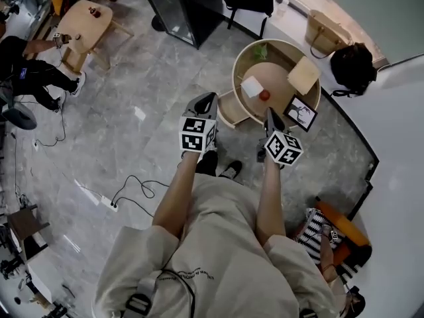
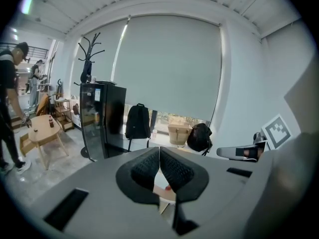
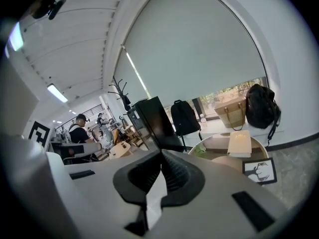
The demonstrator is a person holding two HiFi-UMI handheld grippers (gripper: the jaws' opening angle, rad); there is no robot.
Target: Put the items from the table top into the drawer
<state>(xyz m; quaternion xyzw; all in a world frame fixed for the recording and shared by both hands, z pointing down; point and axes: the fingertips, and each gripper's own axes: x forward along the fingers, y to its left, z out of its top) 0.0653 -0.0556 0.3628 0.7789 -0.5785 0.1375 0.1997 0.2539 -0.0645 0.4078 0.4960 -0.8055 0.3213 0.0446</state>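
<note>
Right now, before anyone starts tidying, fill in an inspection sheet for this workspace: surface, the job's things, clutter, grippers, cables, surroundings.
Surface: round wooden table with a raised rim; a pale part juts out at its left, perhaps the drawer.
Job's things: white box, small red item, tan book, framed picture at the near edge.
Clutter: green plant at the table's far side.
Grippers: left gripper and right gripper both shut, nothing between the jaws, held near the table's edge.
Cables: power strip with a looping cable on the floor.
Surroundings: black cabinet, tan bag, black bag, small wooden table.
</note>
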